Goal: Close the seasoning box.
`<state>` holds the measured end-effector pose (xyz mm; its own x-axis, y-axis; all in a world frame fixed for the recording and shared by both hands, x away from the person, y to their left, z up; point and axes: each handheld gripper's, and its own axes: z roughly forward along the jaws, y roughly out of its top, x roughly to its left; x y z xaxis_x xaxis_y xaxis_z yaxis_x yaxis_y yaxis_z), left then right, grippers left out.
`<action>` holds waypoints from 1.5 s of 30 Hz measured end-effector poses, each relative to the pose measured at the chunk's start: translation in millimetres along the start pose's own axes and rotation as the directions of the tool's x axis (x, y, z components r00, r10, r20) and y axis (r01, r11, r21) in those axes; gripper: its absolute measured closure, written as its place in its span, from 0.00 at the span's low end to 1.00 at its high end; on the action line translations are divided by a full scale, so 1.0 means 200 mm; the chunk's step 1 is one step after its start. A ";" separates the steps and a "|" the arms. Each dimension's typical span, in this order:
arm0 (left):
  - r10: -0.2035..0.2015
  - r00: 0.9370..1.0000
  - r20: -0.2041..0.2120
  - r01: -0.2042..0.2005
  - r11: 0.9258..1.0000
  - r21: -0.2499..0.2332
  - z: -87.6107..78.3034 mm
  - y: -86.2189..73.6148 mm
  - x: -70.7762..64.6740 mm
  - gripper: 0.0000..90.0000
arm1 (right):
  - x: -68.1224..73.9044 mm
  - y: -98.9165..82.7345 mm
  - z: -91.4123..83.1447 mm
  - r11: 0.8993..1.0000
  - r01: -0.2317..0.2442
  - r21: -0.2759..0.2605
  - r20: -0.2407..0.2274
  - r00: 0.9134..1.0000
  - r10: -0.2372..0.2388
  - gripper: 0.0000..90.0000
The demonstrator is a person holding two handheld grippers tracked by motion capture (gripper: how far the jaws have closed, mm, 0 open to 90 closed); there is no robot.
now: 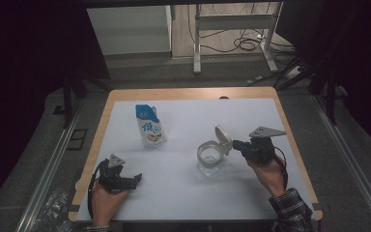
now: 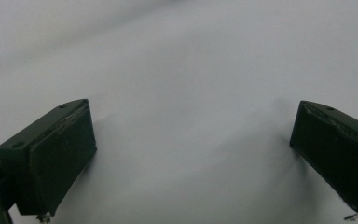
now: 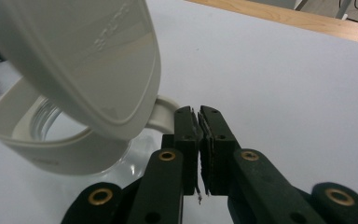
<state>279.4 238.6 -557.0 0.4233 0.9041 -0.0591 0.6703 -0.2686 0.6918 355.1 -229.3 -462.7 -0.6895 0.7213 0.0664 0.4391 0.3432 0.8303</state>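
One clear jar [image 1: 209,158] with one hinged lid [image 1: 223,139], one milk carton [image 1: 150,125], two tongs.

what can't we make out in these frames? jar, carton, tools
- Jar contents: too small in the high view; the raised lid and frame edge cut it off in the right gripper view.
- Carton print: too small in the high view.
- Right tool: jaws almost together; contact with the jar's hinge tab is hidden behind the tips.
- Left tool: open over bare white mat, everything else cropped.

centre: bare mat [image 1: 183,183] between grippers | obstacles: jar [image 1: 209,158] with raised lid [image 1: 223,139] beside right gripper [image 1: 236,145]; milk pouch [image 1: 150,126] far left | front edge passable
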 end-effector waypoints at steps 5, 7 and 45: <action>-0.001 1.000 0.000 0.001 1.000 0.000 0.00 0.00 0.00 0.00 | 0.01 -0.02 -0.02 1.000 0.006 0.002 0.001 1.000 -0.006 0.92; -0.005 1.000 0.000 0.005 1.000 -0.002 0.00 0.00 0.00 0.00 | 0.01 -0.04 -0.02 1.000 0.008 0.003 0.010 1.000 -0.008 0.90; 0.018 0.994 0.111 -0.012 0.999 -0.051 -0.02 0.21 0.09 0.04 | -0.01 -0.36 0.08 0.987 0.024 0.157 0.140 0.989 -0.047 0.31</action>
<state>312.8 245.0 -527.1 0.5002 0.8566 -0.1268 0.6334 -0.2622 0.7280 334.4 -246.7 -531.7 -0.6215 0.7818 -0.0507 0.5074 0.4510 0.7343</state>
